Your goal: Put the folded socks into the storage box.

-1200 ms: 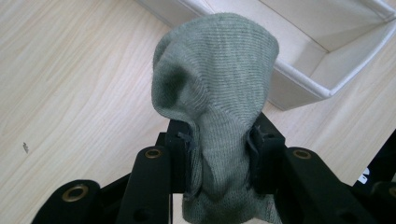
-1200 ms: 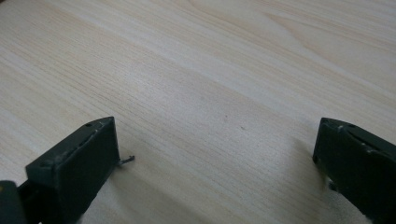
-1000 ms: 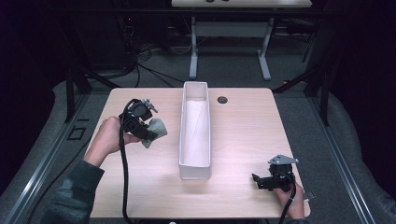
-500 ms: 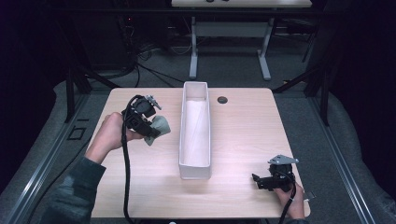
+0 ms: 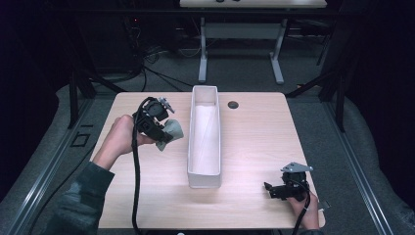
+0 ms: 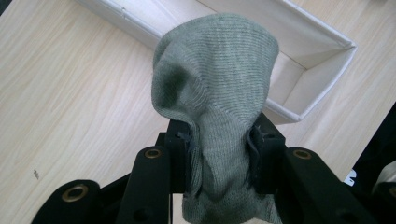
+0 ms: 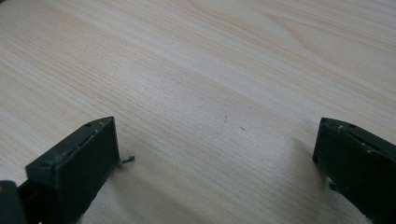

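Clamping the sock (image 6: 215,93) mid-length, the left gripper (image 5: 164,136) holds soft, light, limp knit beside the bin (image 5: 204,142); right gripper (image 5: 274,191) jaws stand apart, empty.

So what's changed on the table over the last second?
Very little. The left gripper, shut on the grey-green knitted cloth, has edged slightly nearer the long white bin; the cloth stays clamped, not yet over the bin. The right gripper rests open at the table's near right corner, unmoved, as is the bin.
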{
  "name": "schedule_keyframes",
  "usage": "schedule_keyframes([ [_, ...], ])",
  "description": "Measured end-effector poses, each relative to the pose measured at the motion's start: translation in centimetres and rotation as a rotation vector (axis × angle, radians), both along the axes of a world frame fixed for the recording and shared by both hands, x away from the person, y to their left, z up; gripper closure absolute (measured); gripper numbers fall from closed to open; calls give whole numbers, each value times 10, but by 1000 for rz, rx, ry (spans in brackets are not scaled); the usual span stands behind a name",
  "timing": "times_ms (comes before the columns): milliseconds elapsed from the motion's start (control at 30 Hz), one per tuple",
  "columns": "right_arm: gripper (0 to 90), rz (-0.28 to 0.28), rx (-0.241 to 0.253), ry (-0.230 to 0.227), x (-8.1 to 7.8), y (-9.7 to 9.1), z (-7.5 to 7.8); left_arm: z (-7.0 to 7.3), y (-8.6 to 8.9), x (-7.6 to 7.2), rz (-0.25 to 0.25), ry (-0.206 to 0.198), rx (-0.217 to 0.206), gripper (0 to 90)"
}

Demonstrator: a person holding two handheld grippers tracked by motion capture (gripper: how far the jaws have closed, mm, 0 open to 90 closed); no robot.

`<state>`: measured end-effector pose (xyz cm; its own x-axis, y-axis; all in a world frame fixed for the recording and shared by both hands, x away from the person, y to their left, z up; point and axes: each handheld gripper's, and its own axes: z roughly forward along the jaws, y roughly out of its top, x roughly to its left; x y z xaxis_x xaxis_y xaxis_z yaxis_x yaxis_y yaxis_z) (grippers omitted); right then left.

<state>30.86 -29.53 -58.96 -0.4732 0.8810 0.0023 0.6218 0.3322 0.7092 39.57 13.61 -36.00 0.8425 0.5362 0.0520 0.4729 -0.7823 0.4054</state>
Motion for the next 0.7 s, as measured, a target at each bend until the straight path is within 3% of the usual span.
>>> schedule_keyframes([
  [700, 0, 1, -2, -1, 0, 0, 0, 2, -22, 0, -56, 3, 25, 663],
])
